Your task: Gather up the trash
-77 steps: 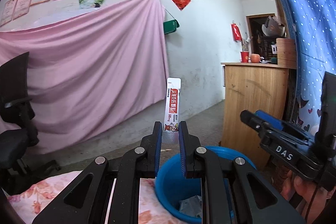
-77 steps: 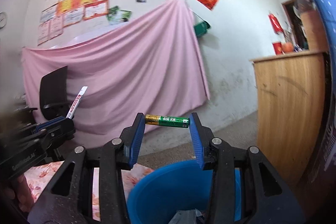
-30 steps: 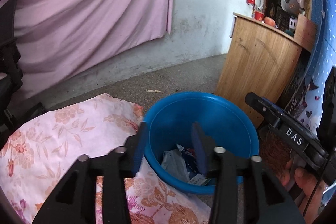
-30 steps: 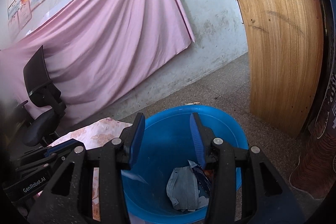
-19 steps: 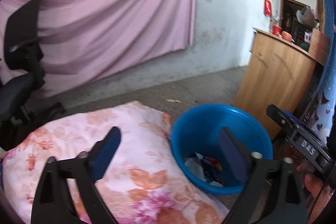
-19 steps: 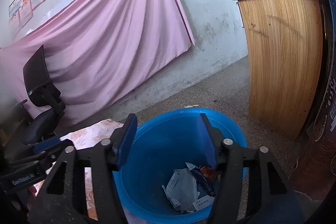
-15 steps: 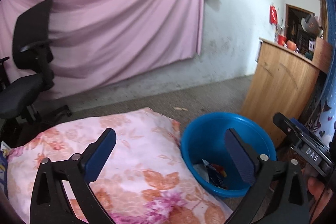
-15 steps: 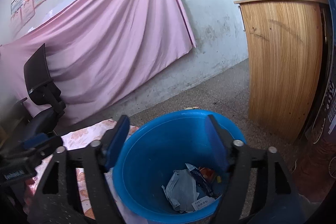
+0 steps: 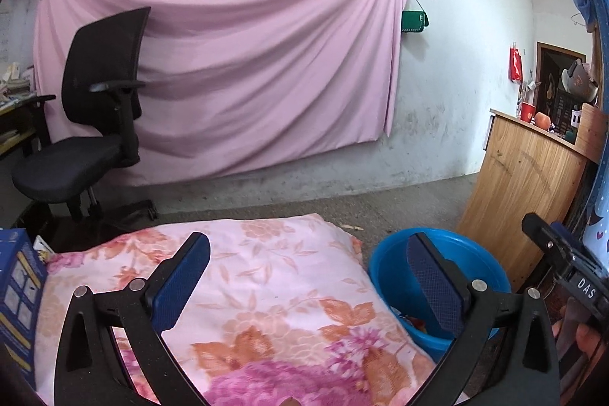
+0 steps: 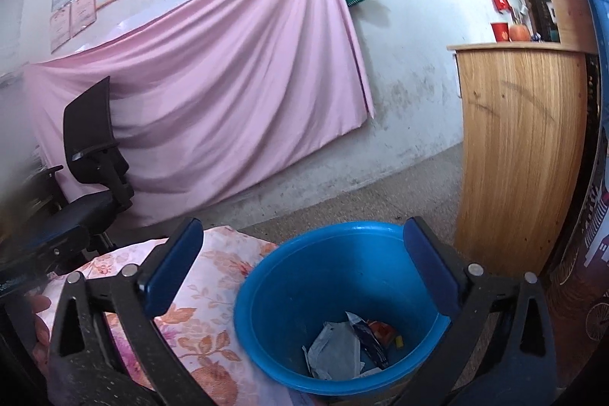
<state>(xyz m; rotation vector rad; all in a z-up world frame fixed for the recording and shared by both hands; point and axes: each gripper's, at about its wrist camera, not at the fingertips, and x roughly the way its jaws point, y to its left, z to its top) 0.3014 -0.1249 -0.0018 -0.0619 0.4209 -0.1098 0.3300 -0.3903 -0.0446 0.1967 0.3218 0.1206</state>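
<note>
A blue plastic bin (image 10: 266, 295) stands on the floor beside a floral bedspread (image 10: 198, 326). Crumpled wrappers and other trash (image 10: 350, 345) lie at its bottom. My right gripper (image 10: 304, 269) is wide open and empty, above the bin's near side. My left gripper (image 9: 308, 280) is wide open and empty over the floral bedspread (image 9: 266, 292), with the bin (image 9: 388, 273) to its right. The right gripper also shows at the left wrist view's right edge (image 9: 563, 265).
A black office chair (image 9: 87, 139) stands at the left before a pink sheet (image 9: 247, 63) hung on the wall. A wooden counter (image 10: 521, 147) stands right of the bin. A blue box (image 9: 19, 295) sits at the bed's left edge.
Both grippers opened and let go of the sachet and the battery, which dropped into the bin. The left gripper has swung left and up, over the bedspread. Both sets of jaws have spread wider.
</note>
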